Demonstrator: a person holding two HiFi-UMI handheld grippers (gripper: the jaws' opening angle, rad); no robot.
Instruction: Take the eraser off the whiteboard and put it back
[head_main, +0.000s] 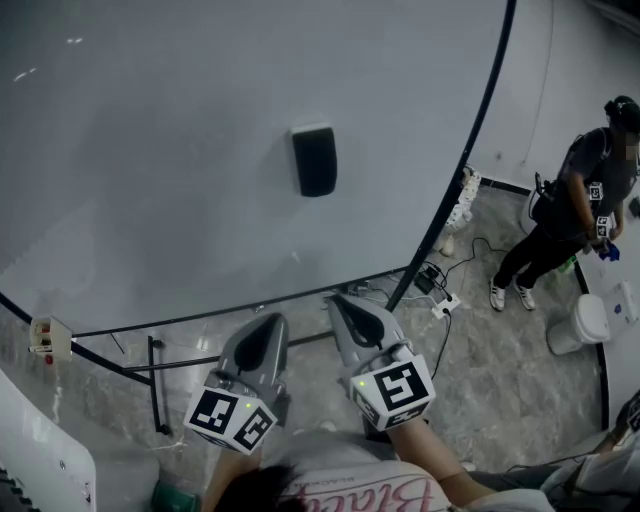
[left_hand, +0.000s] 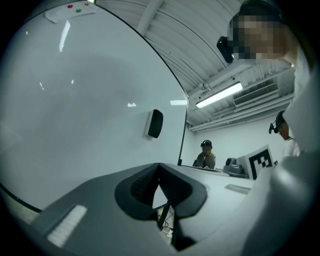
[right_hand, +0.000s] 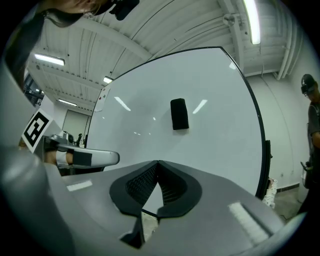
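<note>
The eraser (head_main: 314, 160) clings upright to the black-edged whiteboard (head_main: 150, 150), which stands over a marbled floor (head_main: 490, 370). Another person (head_main: 565, 215) stands far right. The left claw (head_main: 270, 322) and right claw (head_main: 336, 302) are both closed tip to tip, holding nothing, well below the eraser.

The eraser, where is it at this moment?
In the head view the black eraser sits on the whiteboard, near its middle, well above the left gripper and the right gripper, touching neither.
</note>
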